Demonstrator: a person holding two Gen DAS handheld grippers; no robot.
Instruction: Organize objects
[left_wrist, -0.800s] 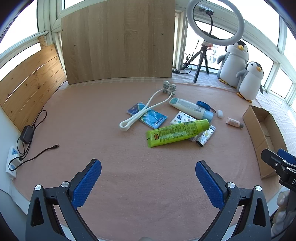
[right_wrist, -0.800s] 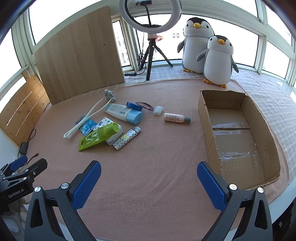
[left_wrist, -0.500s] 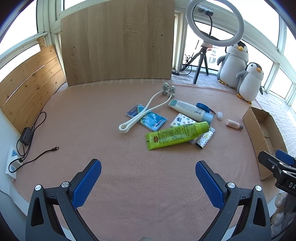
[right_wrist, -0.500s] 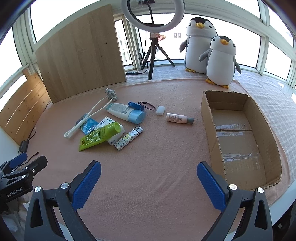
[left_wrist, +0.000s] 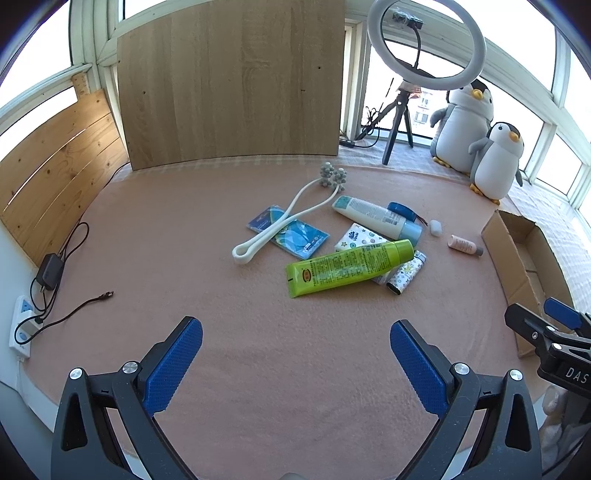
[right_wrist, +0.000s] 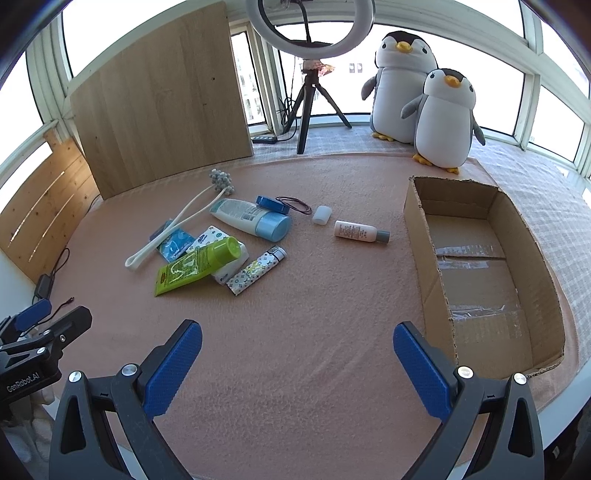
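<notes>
Left gripper (left_wrist: 296, 334): jaws apart, empty. Right gripper (right_wrist: 297, 338): same. Green tube (left_wrist: 349, 267) atop toiletry pile; cardboard box (right_wrist: 428, 254) empty beside, probably destination.

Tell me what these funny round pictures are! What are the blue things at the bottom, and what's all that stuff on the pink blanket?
A person holds two grabbing tools, one in each hand. Each tool carries a camera looking forward, so there is one picture per tool. The blue things are the tools' fingers, spread wide open. The left gripper and right gripper hold nothing.

On the pink blanket lies a pile: a bright green squeeze tube resting on a small white patterned tissue pack, a white bottle with a light blue cap, a long white roller massager, a patterned lighter and a small pink bottle with a grey cap. To the right waits an open brown cardboard box, with nothing in it. Two plush penguins sit behind.
</notes>
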